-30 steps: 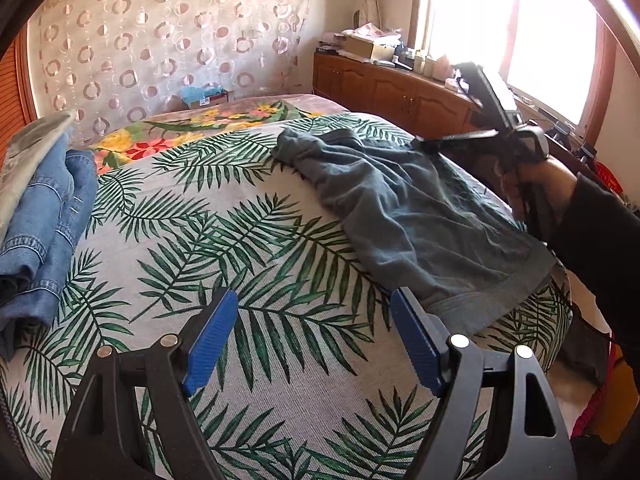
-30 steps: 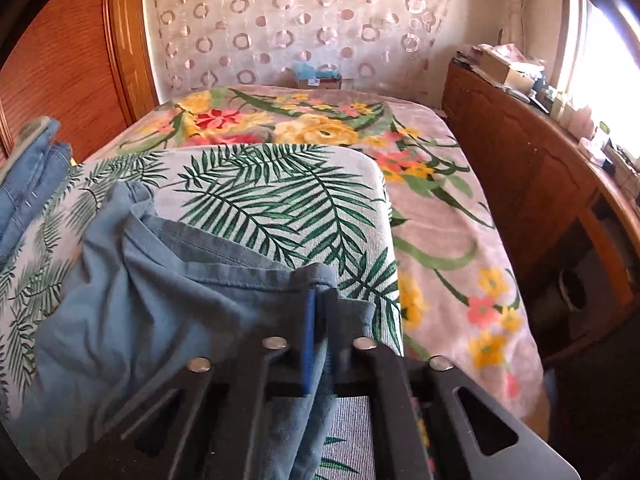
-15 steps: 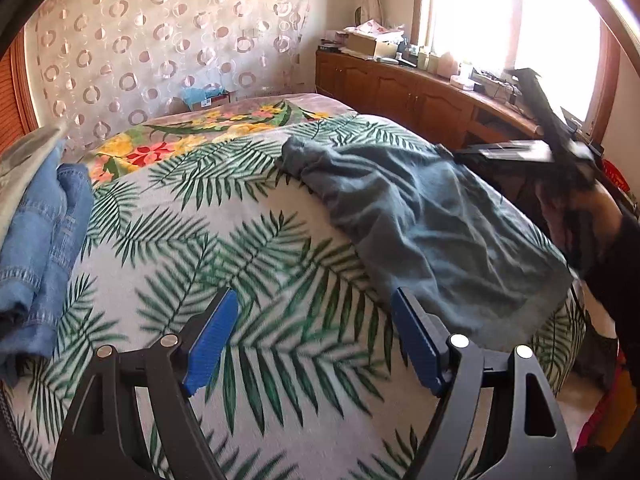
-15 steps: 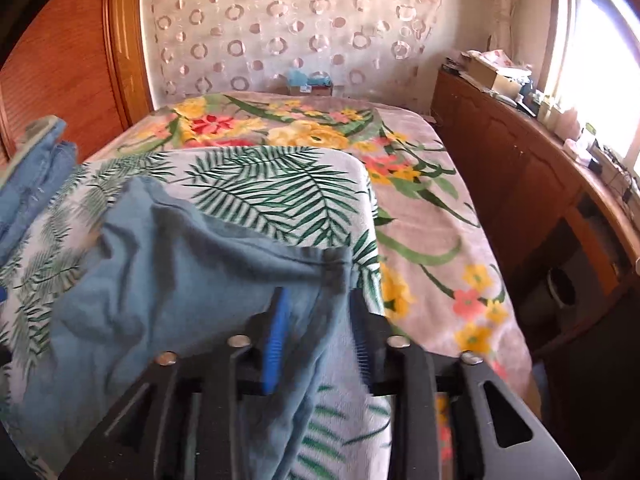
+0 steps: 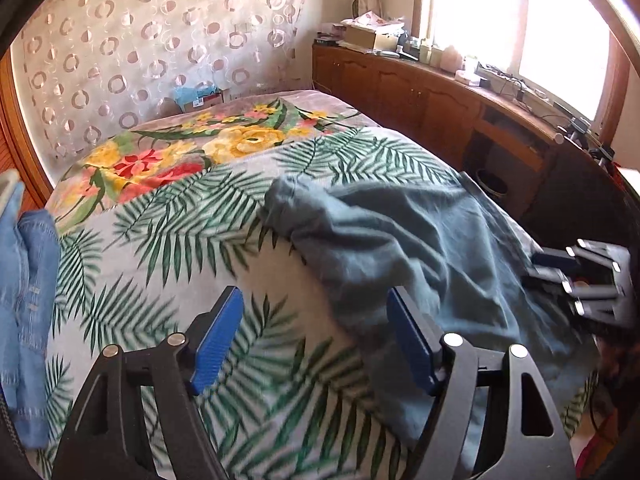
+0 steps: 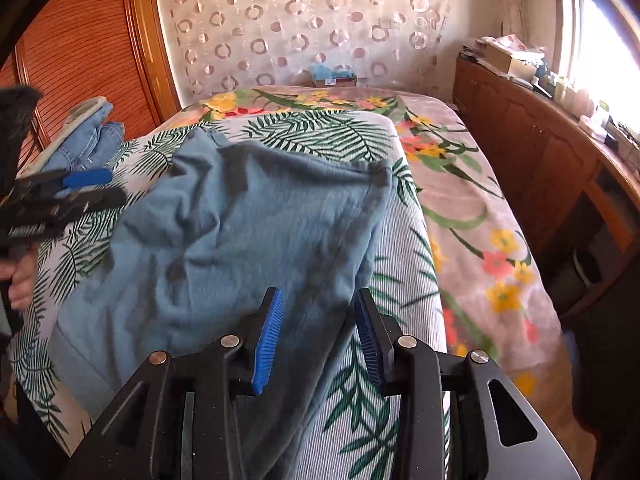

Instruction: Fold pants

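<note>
We see soft grey-blue pants [image 6: 240,232] lying rumpled on the leaf-print bed cover [image 5: 180,232].

Their long side runs from our near bed edge toward the far flowery blanket [image 6: 460,184]. Our left tongs [image 5: 316,340] are wide open, holding nothing. Our right tongs [image 6: 318,336] are partly open over the pants, gripping nothing. Folded blue jeans [image 5: 28,300] sit well apart.

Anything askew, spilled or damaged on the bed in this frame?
Only the grey-blue pants: they lie rumpled and slanted across the palm-leaf cover, one edge drooping over the bed's side. Nothing looks spilled or damaged.
</note>
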A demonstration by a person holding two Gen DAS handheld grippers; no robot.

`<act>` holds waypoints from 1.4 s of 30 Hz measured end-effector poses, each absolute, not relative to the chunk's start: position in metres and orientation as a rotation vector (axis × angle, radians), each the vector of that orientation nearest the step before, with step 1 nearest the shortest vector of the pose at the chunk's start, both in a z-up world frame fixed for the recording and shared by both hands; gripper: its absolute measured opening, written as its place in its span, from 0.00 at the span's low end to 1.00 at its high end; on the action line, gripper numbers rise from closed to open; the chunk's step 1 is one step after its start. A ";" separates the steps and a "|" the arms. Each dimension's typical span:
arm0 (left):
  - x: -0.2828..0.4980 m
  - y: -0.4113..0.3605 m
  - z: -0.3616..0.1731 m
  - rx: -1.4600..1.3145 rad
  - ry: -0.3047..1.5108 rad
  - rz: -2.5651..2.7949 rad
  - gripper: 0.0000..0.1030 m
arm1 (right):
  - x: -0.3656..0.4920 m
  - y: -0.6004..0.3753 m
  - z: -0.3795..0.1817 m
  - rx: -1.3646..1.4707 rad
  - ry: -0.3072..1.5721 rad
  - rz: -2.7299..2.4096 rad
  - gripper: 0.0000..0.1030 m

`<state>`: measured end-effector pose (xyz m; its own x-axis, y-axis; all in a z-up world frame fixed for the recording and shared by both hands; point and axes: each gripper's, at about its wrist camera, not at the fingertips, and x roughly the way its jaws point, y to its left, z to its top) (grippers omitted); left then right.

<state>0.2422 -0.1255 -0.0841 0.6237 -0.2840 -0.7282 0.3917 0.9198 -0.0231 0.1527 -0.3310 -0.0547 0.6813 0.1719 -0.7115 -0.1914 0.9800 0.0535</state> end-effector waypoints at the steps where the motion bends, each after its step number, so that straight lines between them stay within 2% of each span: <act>1: 0.247 -0.127 -0.084 0.142 0.809 -0.383 0.70 | 0.150 -0.332 -0.056 -0.027 0.793 0.201 0.37; 10: 0.292 -0.134 -0.089 0.102 0.833 -0.333 0.59 | 0.141 -0.332 -0.059 0.005 0.753 0.204 0.37; 20: 0.325 -0.138 -0.110 0.031 0.939 -0.319 0.58 | 0.134 -0.326 -0.065 0.017 0.725 0.194 0.37; 25: 0.326 -0.142 -0.110 0.039 0.949 -0.359 0.22 | 0.130 -0.322 -0.065 -0.007 0.712 0.189 0.37; 28: 0.320 -0.149 -0.102 0.118 0.930 -0.358 0.17 | 0.129 -0.321 -0.067 -0.015 0.714 0.191 0.37; 32: 0.315 -0.136 -0.071 0.075 0.836 -0.327 0.17 | 0.131 -0.322 -0.068 -0.016 0.721 0.193 0.37; 36: 0.314 -0.130 -0.071 0.103 0.851 -0.314 0.20 | 0.132 -0.323 -0.066 -0.017 0.723 0.189 0.37; 38: 0.313 -0.124 -0.074 0.119 0.864 -0.292 0.25 | 0.132 -0.323 -0.066 -0.015 0.723 0.187 0.37; 42: 0.295 -0.111 -0.079 0.099 0.875 -0.313 0.51 | 0.133 -0.324 -0.066 -0.012 0.725 0.185 0.37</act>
<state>0.2951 -0.1105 -0.0788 0.5990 -0.2292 -0.7673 0.3098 0.9499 -0.0420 0.1332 -0.3236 -0.0657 0.7328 0.1637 -0.6604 -0.1719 0.9837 0.0530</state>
